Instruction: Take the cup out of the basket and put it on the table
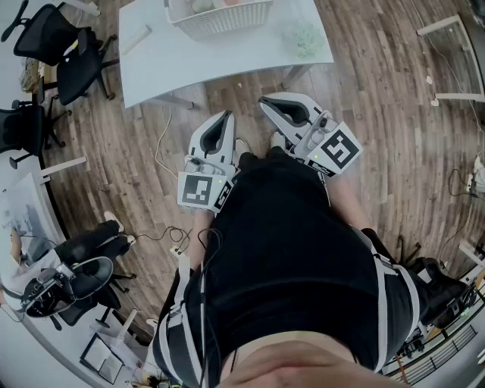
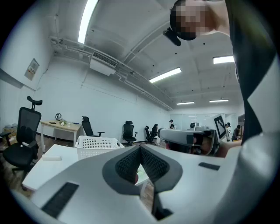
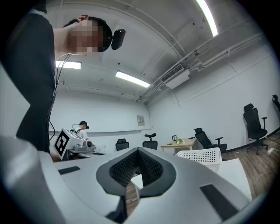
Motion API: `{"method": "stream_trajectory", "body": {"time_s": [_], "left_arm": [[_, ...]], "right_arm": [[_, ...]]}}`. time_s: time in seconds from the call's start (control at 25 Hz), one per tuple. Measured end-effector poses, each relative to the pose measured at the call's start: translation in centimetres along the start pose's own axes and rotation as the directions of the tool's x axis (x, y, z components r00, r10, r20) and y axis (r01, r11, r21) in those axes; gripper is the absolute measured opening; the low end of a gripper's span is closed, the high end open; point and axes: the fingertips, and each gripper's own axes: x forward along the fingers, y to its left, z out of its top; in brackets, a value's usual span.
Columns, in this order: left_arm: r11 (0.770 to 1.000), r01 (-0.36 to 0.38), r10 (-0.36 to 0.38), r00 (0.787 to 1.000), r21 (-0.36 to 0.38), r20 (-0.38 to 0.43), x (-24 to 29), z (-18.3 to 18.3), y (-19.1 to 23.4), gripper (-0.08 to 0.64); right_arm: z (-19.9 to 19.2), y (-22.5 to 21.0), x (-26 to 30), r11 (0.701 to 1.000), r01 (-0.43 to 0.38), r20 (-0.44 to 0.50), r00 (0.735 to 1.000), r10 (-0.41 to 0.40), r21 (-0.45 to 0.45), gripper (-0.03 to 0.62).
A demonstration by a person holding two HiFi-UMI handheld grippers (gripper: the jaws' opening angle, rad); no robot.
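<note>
A white perforated basket stands on the far edge of the pale table; pale shapes lie inside it, and I cannot make out a cup among them. Both grippers are held close to the person's body, well short of the table, over the wooden floor. My left gripper is shut and holds nothing; my right gripper beside it is also shut and empty. In the left gripper view the basket sits beyond the closed left gripper. In the right gripper view the basket is to the right of the closed right gripper.
A crumpled clear greenish object and a white stick lie on the table. Black office chairs stand at the left, with cables on the floor. Another desk is at the right.
</note>
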Motion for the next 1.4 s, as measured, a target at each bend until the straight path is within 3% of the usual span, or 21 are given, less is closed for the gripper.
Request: {"method": "stream_trajectory", "body": {"time_s": [0.68,1.08,1.4], "left_arm": [[1.0,-0.008,0.008,1.0,0.002,-0.004,2.3,0.3,0.0,0.02],[1.0,-0.015,0.015,0.999,0.005,-0.03,5.0,-0.5,-2.6,0.02],[0.994,-0.112,0.112,0.994,-0.014,0.009,6.9,-0.7,-3.2,0.02]], "right_arm": [[0.4,-2.8,-0.3,0.999,0.001,0.03,1.0,-0.002,0.039,0.018],[-0.4,-5.4,-3.0,0.998,-0.002,0.007,1.0,0.002,0.057,0.018],[-1.7,-8.0,-5.4,0.998,-0.014,-0.028,0.999,0.016,0.056,0.018]]}}
